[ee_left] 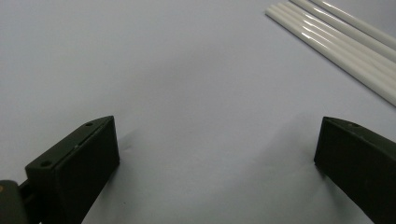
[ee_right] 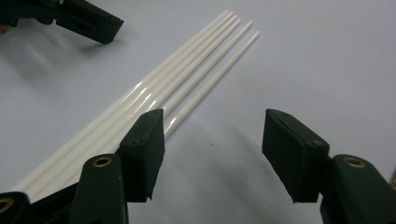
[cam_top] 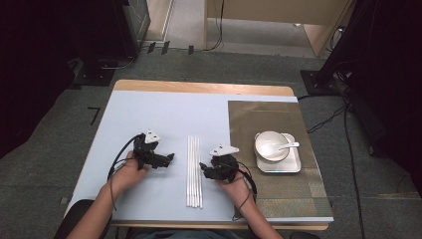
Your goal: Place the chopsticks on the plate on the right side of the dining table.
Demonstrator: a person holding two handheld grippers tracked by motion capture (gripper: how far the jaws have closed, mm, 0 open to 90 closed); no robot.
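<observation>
While both grippers rest low on the pale blue desk [cam_top: 164, 112], the long white glossy plastic sticks [cam_top: 194, 172] lie side by side between them, near the front edge. Left gripper [ee_left: 217, 149] gapes wide over bare surface. Right gripper [ee_right: 212, 154], jaws apart and grasping nothing, sits just beside the sticks.

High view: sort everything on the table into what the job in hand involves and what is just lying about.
In the job:
- white chopsticks, in a row between the hands
- right claw, open, one jaw beside the chopsticks
- left claw, open over bare table

Lying about:
- white bowl
- white spoon in the bowl
- square tray under the bowl
- brown placemat
</observation>
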